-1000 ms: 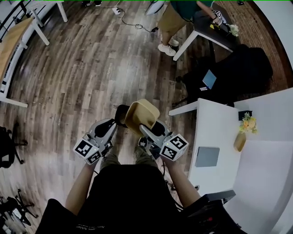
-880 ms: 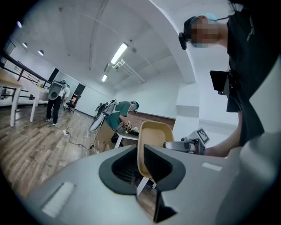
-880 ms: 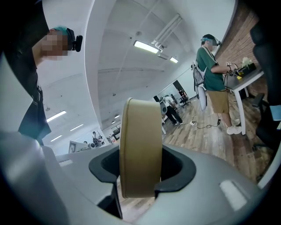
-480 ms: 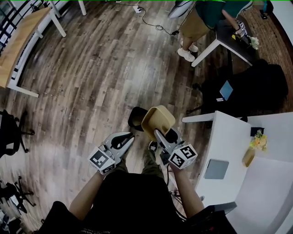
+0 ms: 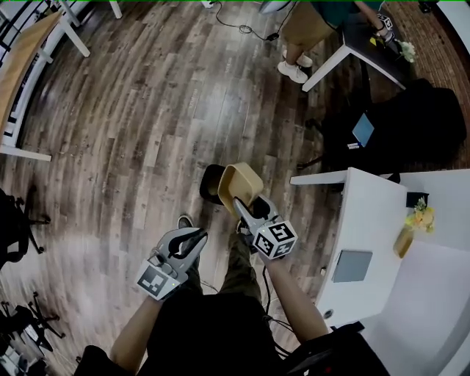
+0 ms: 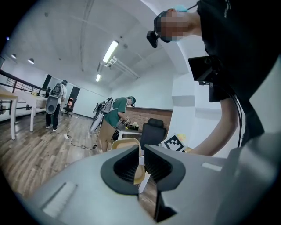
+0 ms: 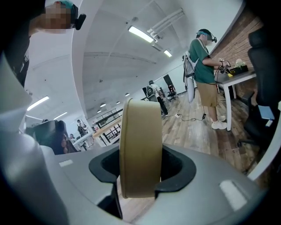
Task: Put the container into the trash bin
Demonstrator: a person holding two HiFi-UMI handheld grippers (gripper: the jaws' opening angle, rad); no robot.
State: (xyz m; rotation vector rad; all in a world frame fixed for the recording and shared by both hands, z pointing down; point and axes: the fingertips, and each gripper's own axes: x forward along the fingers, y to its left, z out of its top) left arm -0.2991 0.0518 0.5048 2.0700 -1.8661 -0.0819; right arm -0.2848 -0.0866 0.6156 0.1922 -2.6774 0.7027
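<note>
Floor: dark wood planks (image 5: 147, 110) are seen across an open office room.
Furniture: a white table (image 5: 367, 213) stands at the right; a black chair (image 5: 396, 125) is set beyond it.
Other people: a person (image 5: 308, 22) is seen standing at a dark desk (image 5: 360, 51) at the far end.
Trash bin: a black bin (image 5: 209, 183) stands on the floor ahead of the grippers.
Container: a tan container (image 5: 240, 187) is held off the floor, tipped on its side, overlapping the bin's right edge in the head view.
Right gripper (image 5: 246, 209): the jaws are spread wide and clamped on the container's wall.
Left gripper (image 5: 192, 239): the jaws are drawn nearly together with a narrow gap; nothing is held.
</note>
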